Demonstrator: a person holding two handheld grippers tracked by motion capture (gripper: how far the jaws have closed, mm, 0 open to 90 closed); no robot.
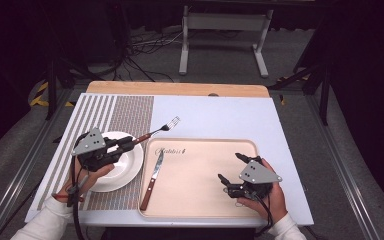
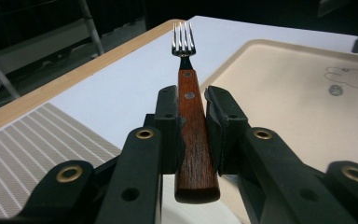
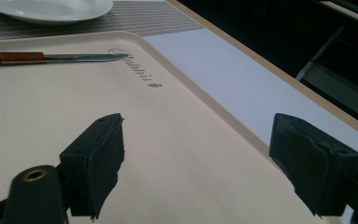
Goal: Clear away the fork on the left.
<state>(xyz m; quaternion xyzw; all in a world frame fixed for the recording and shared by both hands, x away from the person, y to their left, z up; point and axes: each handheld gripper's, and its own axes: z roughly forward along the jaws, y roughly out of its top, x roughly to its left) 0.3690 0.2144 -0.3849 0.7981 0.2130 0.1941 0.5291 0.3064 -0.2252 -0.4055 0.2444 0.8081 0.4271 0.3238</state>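
Fork (image 2: 186, 100): wooden handle is pinched between the jaws of the left gripper (image 1: 124, 145); it is held above the bench (image 1: 220, 112), tines pointed toward 2 o'clock in the high view, past the rim of the white plate (image 1: 130, 167).

Right gripper (image 1: 230, 169): jaws are spread wide with nothing between them; it is held over the beige tray (image 1: 200, 200), at the tray's 4 o'clock part.

Knife (image 1: 153, 179): wooden handle, laid along the tray's 9 o'clock edge, blade pointed to 12 o'clock.

Plate: set on the striped mat (image 1: 125, 112), just beside the tray at 9 o'clock.
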